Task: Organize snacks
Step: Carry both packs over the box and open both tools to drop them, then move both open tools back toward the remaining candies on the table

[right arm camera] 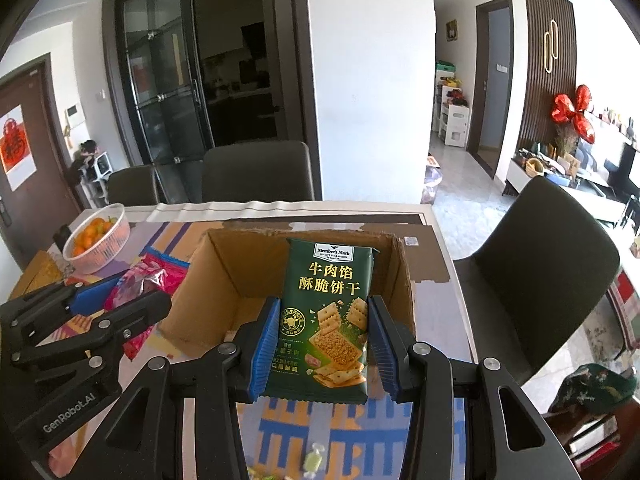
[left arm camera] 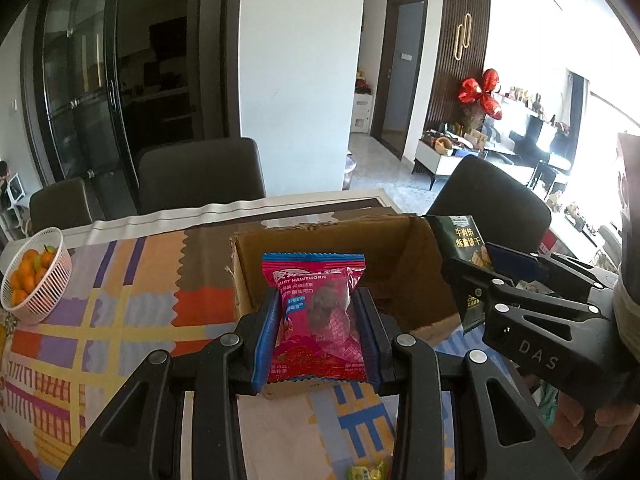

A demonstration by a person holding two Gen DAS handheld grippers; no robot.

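snacks: two packets are held up, one in each gripper, both over the near edge of an open cardboard box (right arm camera: 240, 280).
pink packet (left arm camera: 316, 320): a red-pink hawthorn snack bag with a blue top seal, upright, pinched at its sides between the blue pads (left arm camera: 266, 340) of the left gripper (left arm camera: 318, 340); jaws clenched on it.
green packet (right arm camera: 330, 316): a dark green cracker bag with gold lettering, upright, squeezed between the blue pads (right arm camera: 382, 344) of the right gripper (right arm camera: 324, 344); jaws clenched on it.
box: brown, flaps open, standing on the table just ahead of both grippers; what shows of its inside is bare cardboard.
grippers side by side: in the left view the right gripper (left arm camera: 480, 280) shows at the right with the green packet (left arm camera: 464, 240) above the box's right wall; in the right view the left gripper (right arm camera: 120, 300) shows at the left with the pink packet (right arm camera: 140, 284) beside the box's left wall.
tablecloth (left arm camera: 120, 320): bright patchwork of orange, yellow, purple and blue, under the box.
basket (left arm camera: 40, 288): white, holding small oranges, at the table's far left, well apart from the box.
candy (right arm camera: 312, 456): a small green-and-white wrapped sweet on the cloth below the right gripper.
chairs (right arm camera: 256, 172): dark, drawn up at the far side and the right side of the table.
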